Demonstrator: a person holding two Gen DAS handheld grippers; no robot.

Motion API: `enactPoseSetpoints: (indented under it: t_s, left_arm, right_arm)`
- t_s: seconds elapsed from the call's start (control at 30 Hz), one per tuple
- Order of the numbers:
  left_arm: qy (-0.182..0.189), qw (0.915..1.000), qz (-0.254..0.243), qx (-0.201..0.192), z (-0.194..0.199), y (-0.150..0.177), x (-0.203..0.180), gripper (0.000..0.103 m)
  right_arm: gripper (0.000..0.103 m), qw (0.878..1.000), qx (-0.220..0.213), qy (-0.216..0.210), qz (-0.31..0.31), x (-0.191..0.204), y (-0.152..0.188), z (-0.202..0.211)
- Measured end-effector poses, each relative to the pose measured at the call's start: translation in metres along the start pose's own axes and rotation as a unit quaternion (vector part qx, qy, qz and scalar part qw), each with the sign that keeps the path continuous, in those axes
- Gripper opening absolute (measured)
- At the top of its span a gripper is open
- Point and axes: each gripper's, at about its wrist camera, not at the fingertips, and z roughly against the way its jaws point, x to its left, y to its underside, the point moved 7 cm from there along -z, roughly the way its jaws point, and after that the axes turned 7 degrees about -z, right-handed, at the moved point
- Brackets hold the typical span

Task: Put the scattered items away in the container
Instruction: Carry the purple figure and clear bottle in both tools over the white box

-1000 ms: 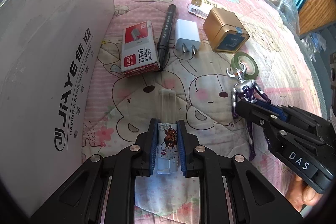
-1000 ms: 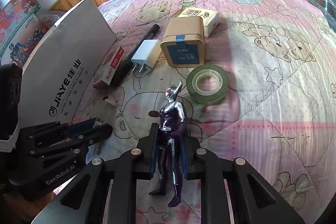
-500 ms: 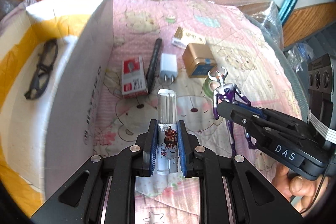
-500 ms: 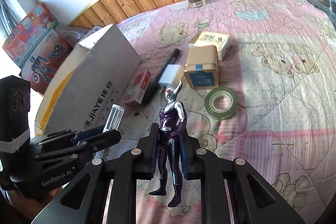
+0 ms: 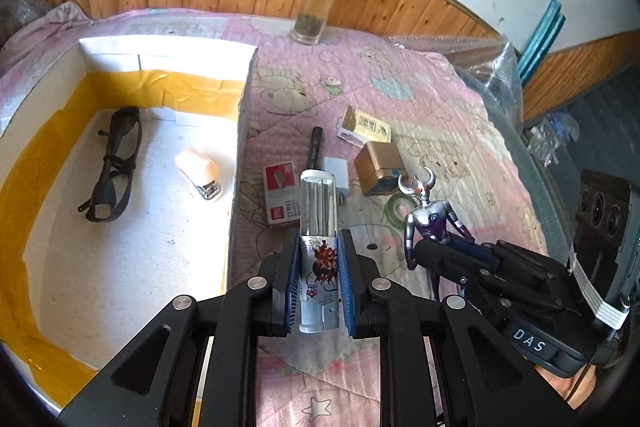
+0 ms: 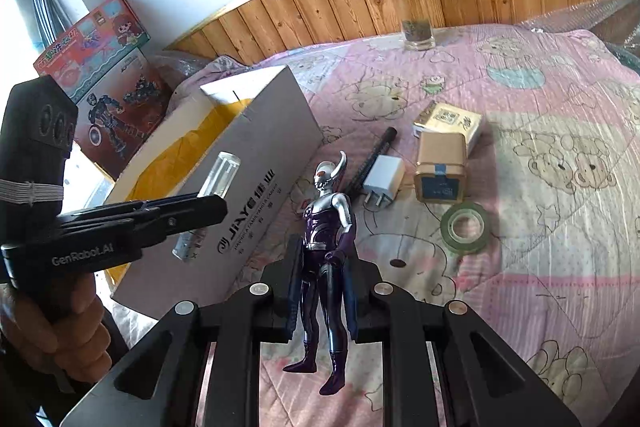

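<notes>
My left gripper is shut on a clear plastic tube with a printed label, held in the air just right of the white cardboard box. The tube also shows in the right wrist view. My right gripper is shut on a silver and purple toy figure, held upright above the bed; it also shows in the left wrist view. Inside the box lie black glasses and a small pink stapler.
On the pink quilt lie a red staples box, a black marker, a white charger, a gold tin, a yellow card box and a green tape roll. A glass jar stands by the wooden wall.
Both grippers have risen well above the bed with their items. The box's inside, with the glasses and stapler, has come into the left wrist view.
</notes>
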Motion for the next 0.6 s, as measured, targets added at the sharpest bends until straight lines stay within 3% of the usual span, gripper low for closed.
enactPoseSetpoints:
  t_s: [0.3,0.6]
  left_arm:
    - [0.018,0.9991,0.030,-0.023,0.018,-0.010,0.025,0.018]
    - [-0.014,0.9979,0.044,-0.046,0.033,-0.025,0.061,0.018]
  right_arm:
    - [0.019,0.999,-0.021,-0.016,0.025,0.048,-0.033,0.011]
    - [0.019,0.998,-0.018,-0.017,0.050,0.088,-0.055,0.004]
